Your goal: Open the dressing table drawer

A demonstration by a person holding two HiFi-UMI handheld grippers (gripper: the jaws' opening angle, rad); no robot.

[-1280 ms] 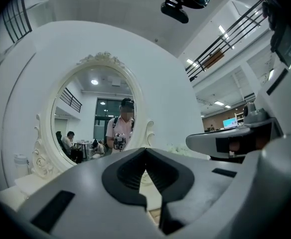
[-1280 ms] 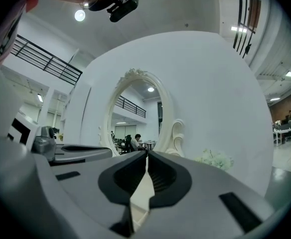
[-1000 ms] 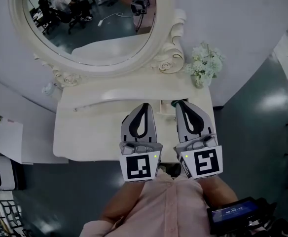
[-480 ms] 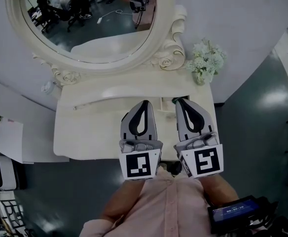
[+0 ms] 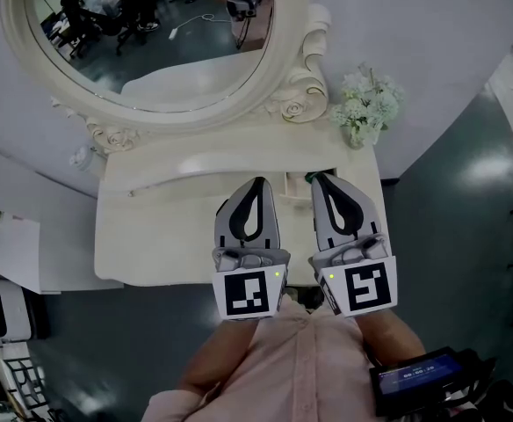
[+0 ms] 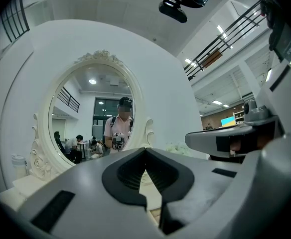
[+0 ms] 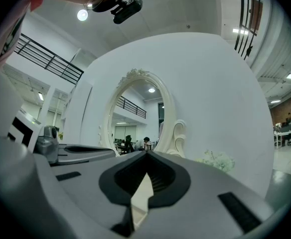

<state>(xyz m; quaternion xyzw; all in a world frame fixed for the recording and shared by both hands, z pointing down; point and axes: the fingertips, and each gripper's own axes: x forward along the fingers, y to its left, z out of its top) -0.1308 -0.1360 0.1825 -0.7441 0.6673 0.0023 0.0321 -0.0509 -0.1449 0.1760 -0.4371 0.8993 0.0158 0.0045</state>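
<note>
Our left gripper [image 5: 256, 185] has its jaws pressed together tip to tip with nothing between them. Our right gripper [image 5: 320, 179] is the same, closed and empty. They lie side by side, pointing level over the front half of the cream dressing table [image 5: 151, 236], toward the oval mirror [image 5: 151, 33] and the white flower posy [image 5: 364, 111] at the back right.

We cannot see the drawer. Its front probably sits under the tabletop's near edge, below the grippers and hidden from every view. We judge it a rigid painted wooden box, fairly light, sliding straight on its guides, with a gloss finish that is likely slick. The best hold would be its knob or handle, taken at the centre so it pulls out square without jamming. The jaws would have to open first.
</note>
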